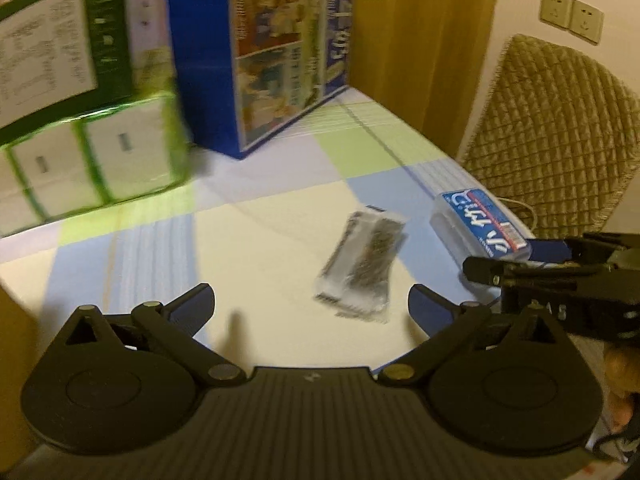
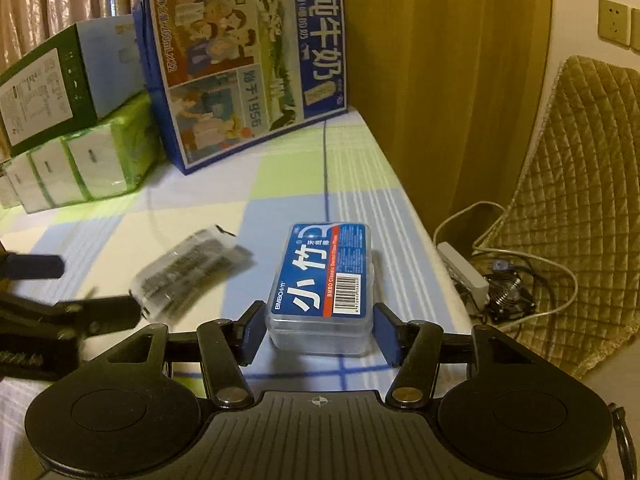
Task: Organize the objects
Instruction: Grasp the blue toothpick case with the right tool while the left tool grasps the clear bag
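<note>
A clear plastic floss box (image 2: pixel 324 292) with a blue label lies near the table's right edge. My right gripper (image 2: pixel 319 334) is shut on its near end, with a blue pad against each side. A clear packet of small dark items (image 1: pixel 364 264) lies blurred on the checked tablecloth (image 1: pixel 256 240), just left of the box (image 1: pixel 480 224). My left gripper (image 1: pixel 312 308) hovers open in front of the packet with nothing between its fingers. It also shows at the left edge of the right wrist view as the left gripper (image 2: pixel 88 286), close to the packet (image 2: pixel 188 276).
At the back stand a blue milk carton box (image 2: pixel 244 68), a green box (image 2: pixel 48 88) and green-wrapped tissue packs (image 2: pixel 92 164). A quilted chair (image 2: pixel 568 200), a power strip (image 2: pixel 464 276) with cables and a small fan (image 2: pixel 512 296) sit beyond the table's right edge.
</note>
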